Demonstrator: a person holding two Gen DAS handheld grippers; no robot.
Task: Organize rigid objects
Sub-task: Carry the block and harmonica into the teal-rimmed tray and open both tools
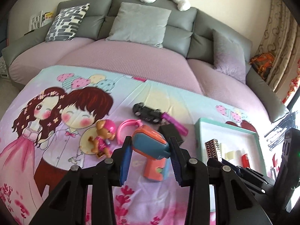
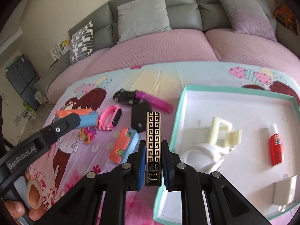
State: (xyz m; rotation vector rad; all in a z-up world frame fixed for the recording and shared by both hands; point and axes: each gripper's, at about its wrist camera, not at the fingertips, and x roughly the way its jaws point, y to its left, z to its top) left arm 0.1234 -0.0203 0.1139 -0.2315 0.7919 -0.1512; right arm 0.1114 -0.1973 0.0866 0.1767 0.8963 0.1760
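Observation:
My left gripper (image 1: 149, 151) is shut on the body of an orange and blue toy drill (image 1: 150, 144), held above the cartoon cloth; it also shows in the right wrist view (image 2: 78, 119). My right gripper (image 2: 153, 161) is shut on a gold and black patterned lighter (image 2: 153, 140), held upright at the left rim of the teal-edged white tray (image 2: 180, 103). The lighter also shows in the left wrist view (image 1: 213, 148). In the tray lie a cream plastic holder (image 2: 221, 133), a red bottle (image 2: 276, 148) and a white charger (image 2: 285, 193).
On the cloth lie a black toy car (image 1: 147, 112), a magenta marker (image 1: 175, 121), a pink wristband (image 2: 111, 120), a black case (image 2: 139, 118), a puppy figure (image 1: 103, 136) and an orange and blue part (image 2: 123, 144). A grey sofa (image 1: 131, 43) with cushions stands behind.

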